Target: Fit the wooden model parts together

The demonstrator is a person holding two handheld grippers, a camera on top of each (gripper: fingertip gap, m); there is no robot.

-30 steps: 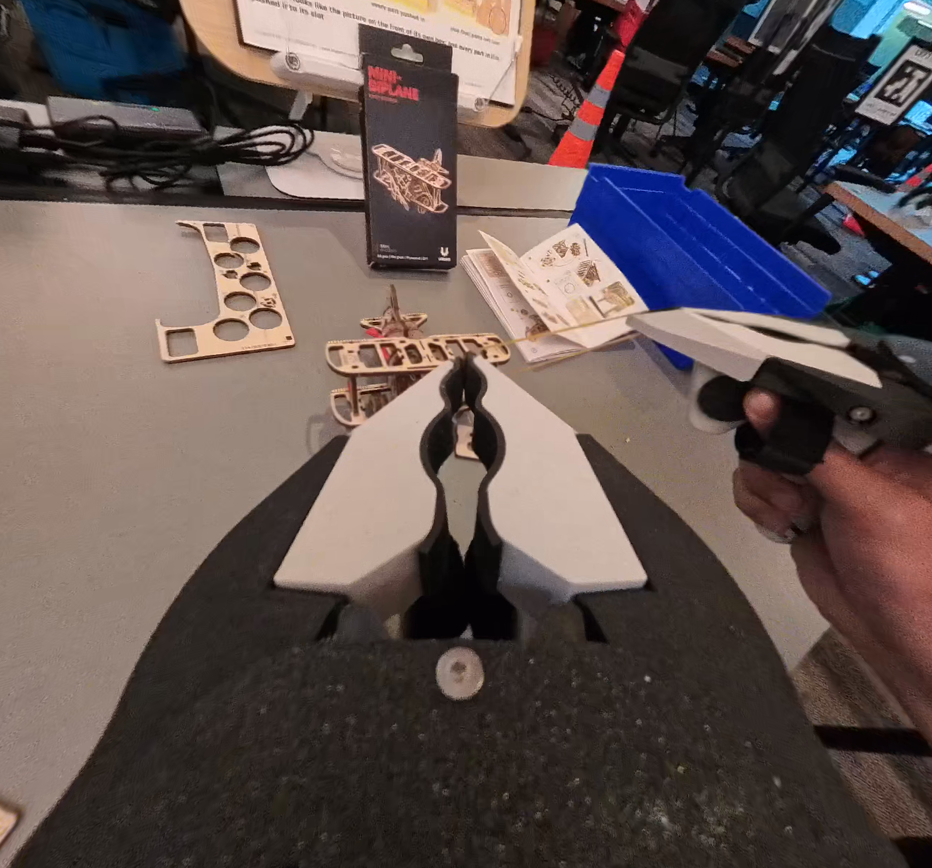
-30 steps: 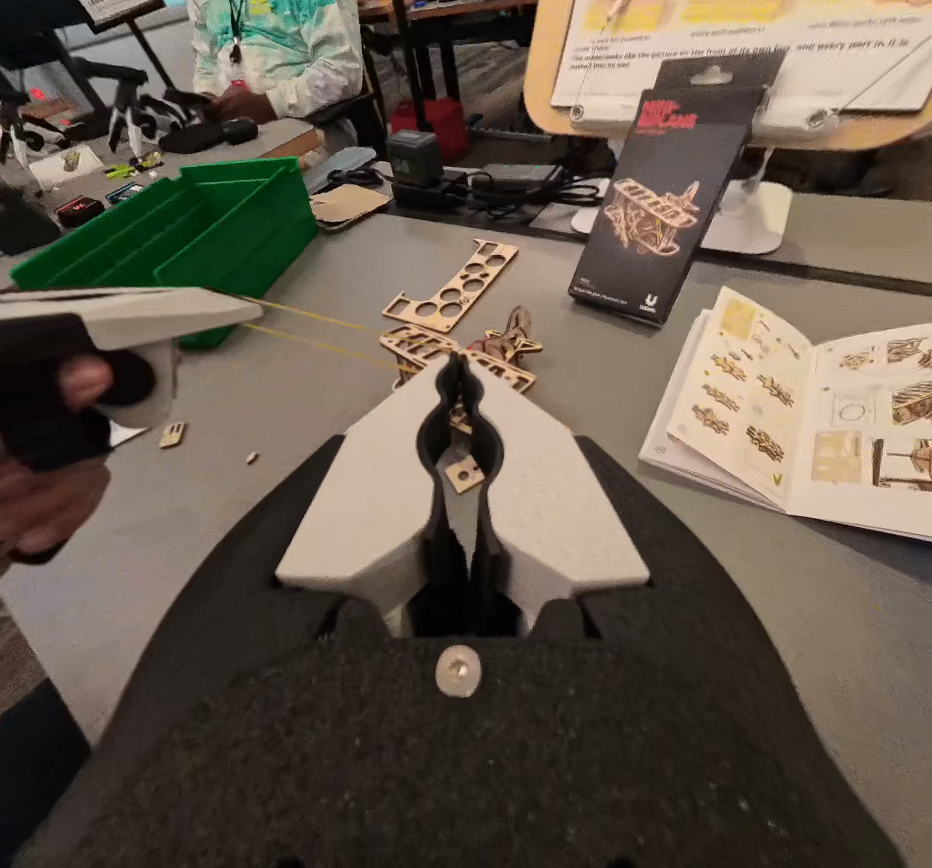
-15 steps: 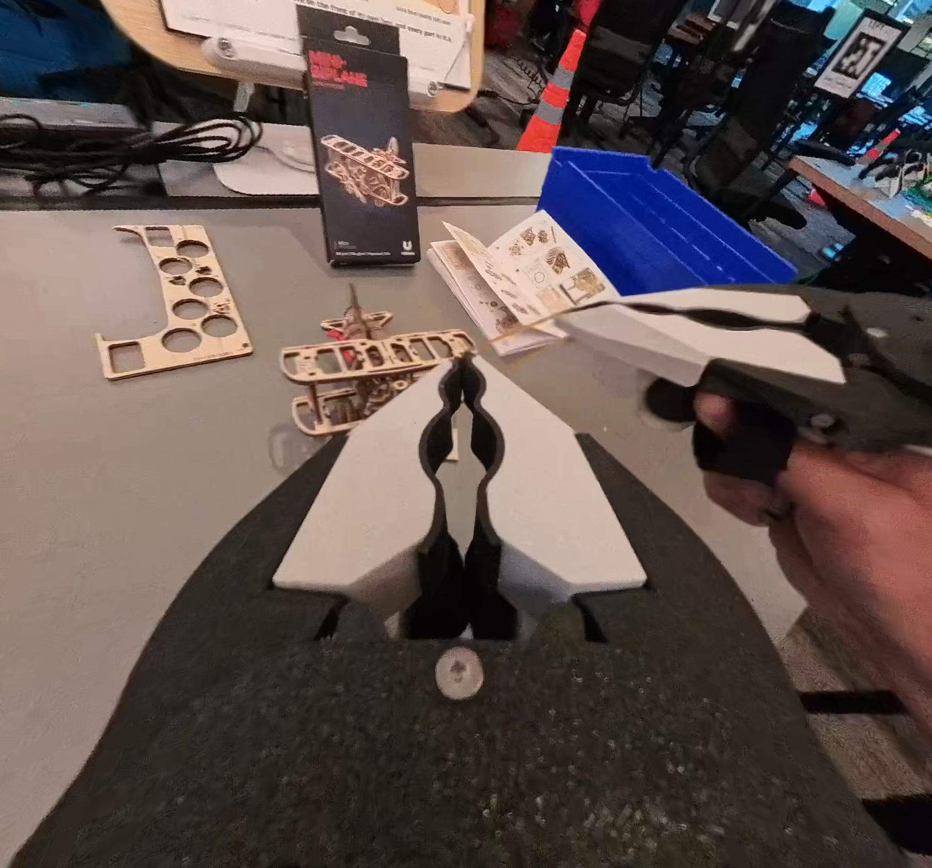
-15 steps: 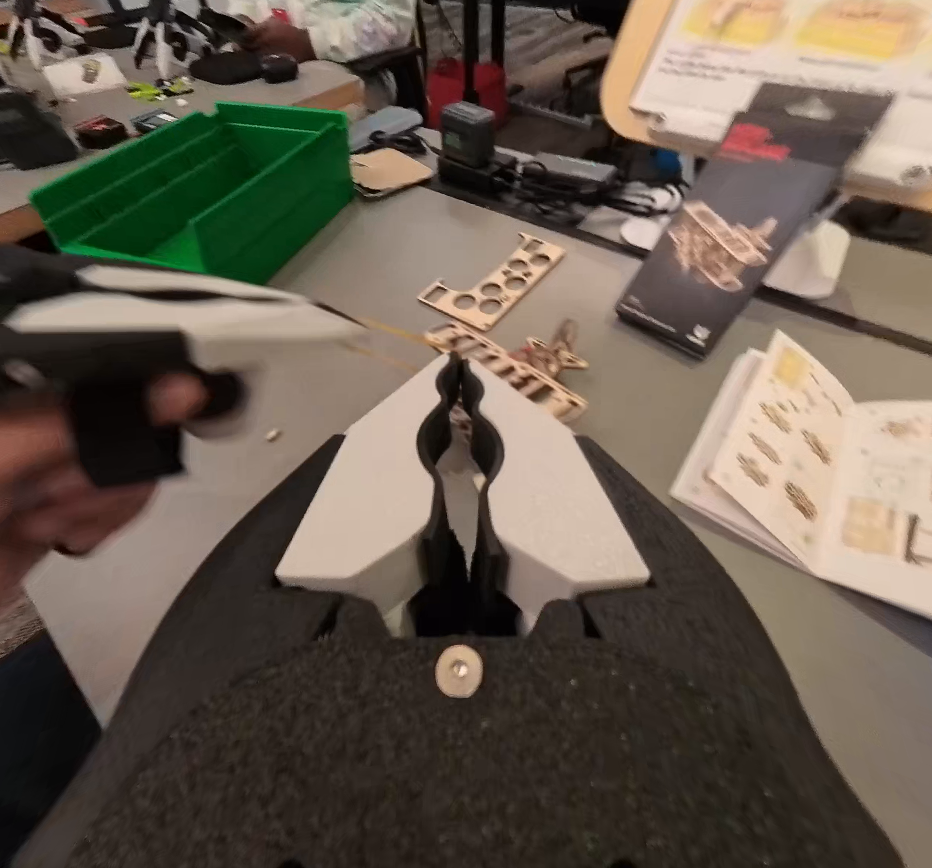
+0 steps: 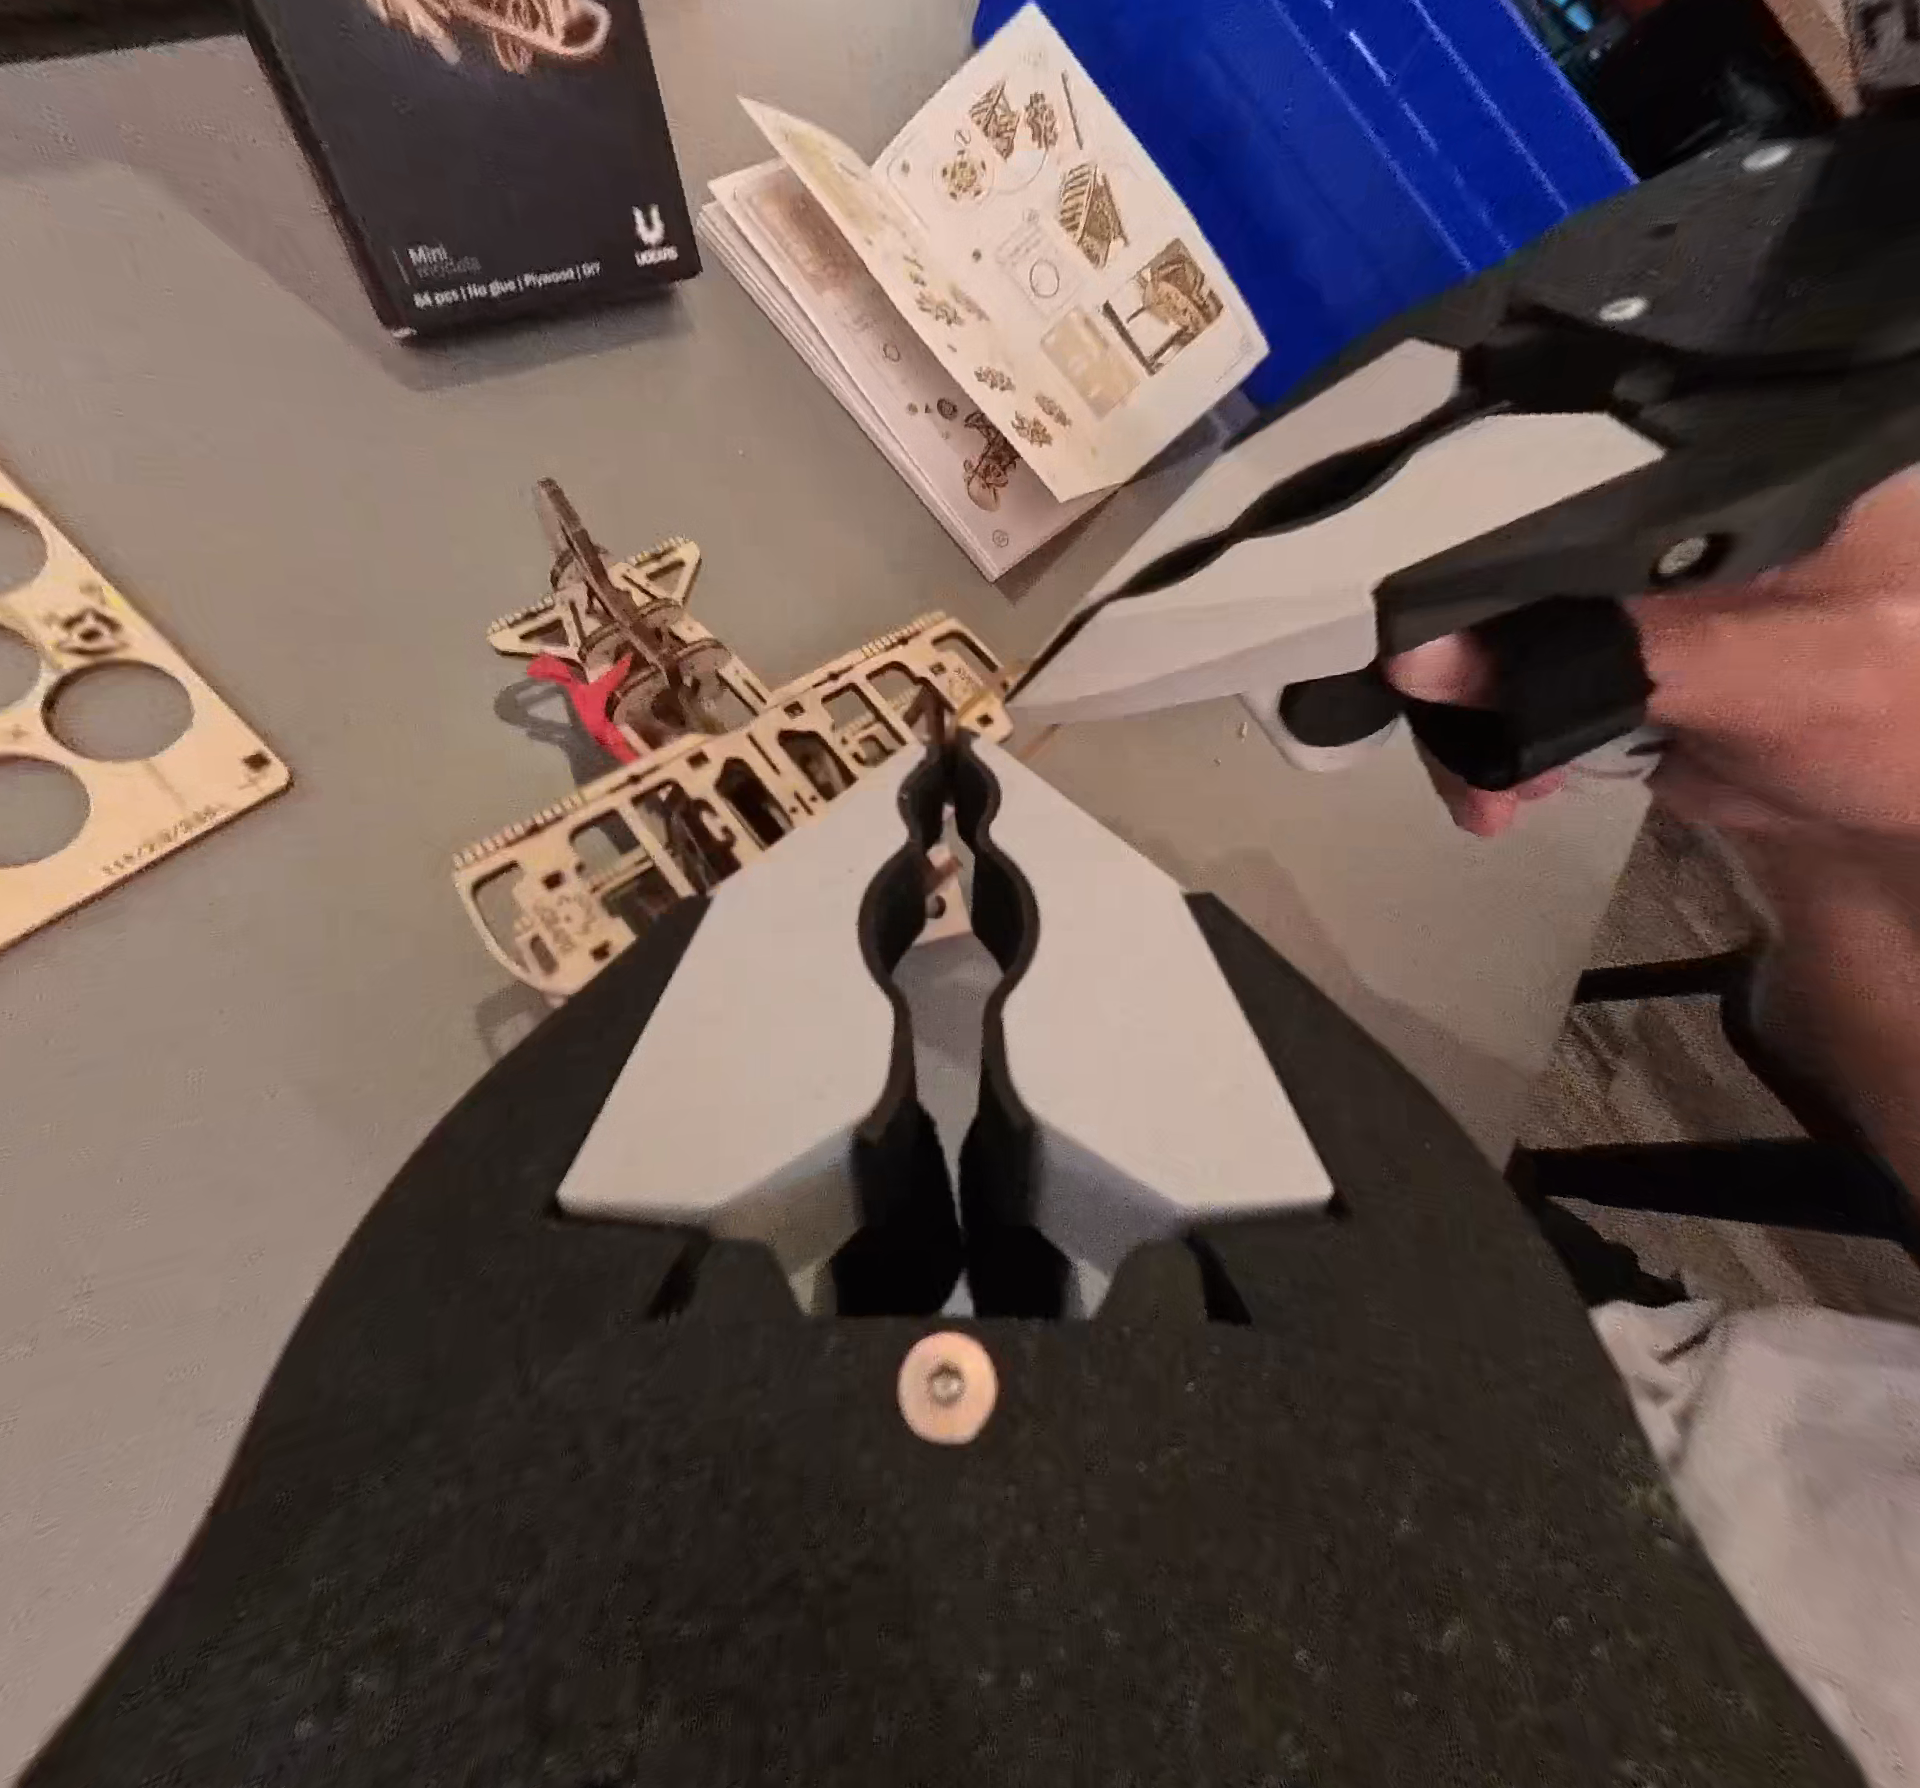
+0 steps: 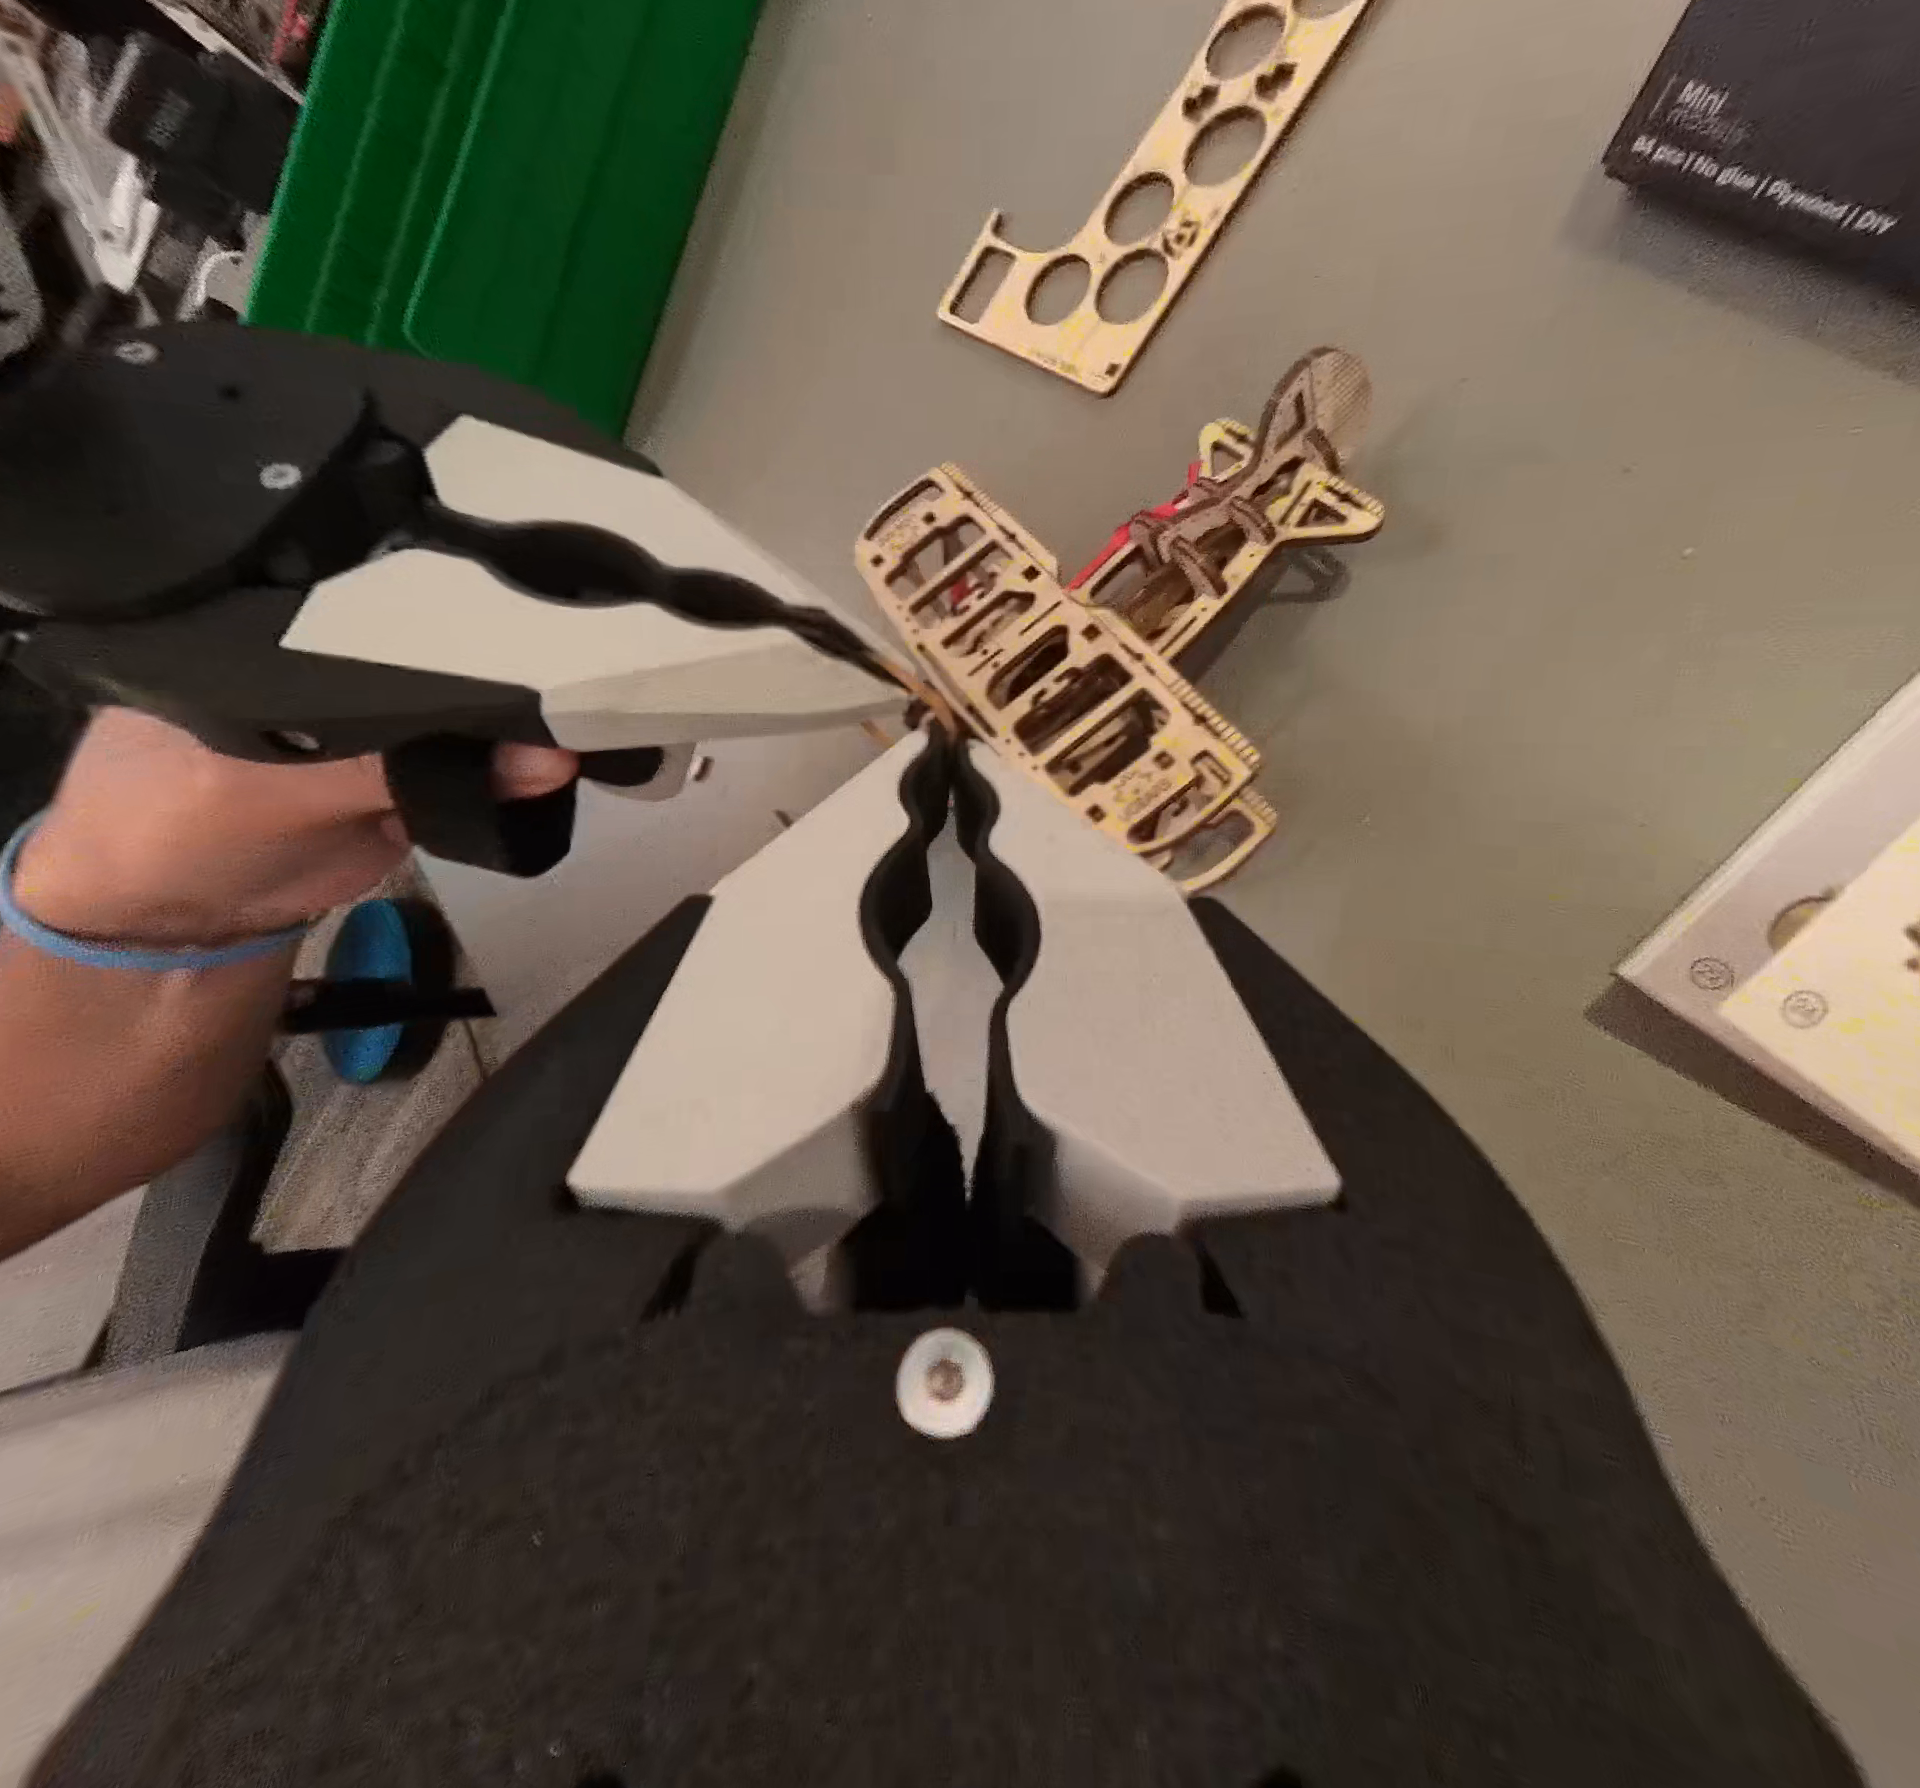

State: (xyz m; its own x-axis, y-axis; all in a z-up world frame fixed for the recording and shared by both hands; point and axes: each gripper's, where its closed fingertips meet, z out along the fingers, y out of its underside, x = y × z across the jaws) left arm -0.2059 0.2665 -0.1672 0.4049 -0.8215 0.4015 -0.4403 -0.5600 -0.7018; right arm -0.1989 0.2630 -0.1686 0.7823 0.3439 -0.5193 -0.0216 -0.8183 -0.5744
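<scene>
Left wrist view: the left gripper [image 5: 948, 751] fills the lower frame, its grey fingers [image 5: 769, 990] drawn together to a thin slit at the tips.
Held thing, left: a fine yellowish strand seems to pass between the tips; it is too thin to say the tips pinch it.
Just past the tips: the upper wing of the wooden biplane model [image 5: 727, 782] lies directly ahead, its near end meeting both grippers.
Right gripper: the right gripper [image 5: 1013, 684] comes in from the right, held by a hand [image 5: 1766, 689], its fingers pressed together, its point at the wing's end.
Model body: tail and a red piece [image 5: 582, 689] sit ahead and left of the tips, resting on the grey table [image 5: 260, 1167].
Further left: a punched-out wooden sheet [image 5: 94, 741] lies flat.
Ahead and right: an open instruction booklet [image 5: 997, 304].
Farthest: a black kit box [image 5: 457, 107] ahead, a blue bin [image 5: 1299, 107] to its right.
Right wrist view: the same meeting from the other side; the model's wing [image 6: 1060, 668] is ahead and slightly right, the left gripper's [image 6: 904, 694] point touching its end.
Beyond, this view: a green bin [image 6: 499, 128] far left.
</scene>
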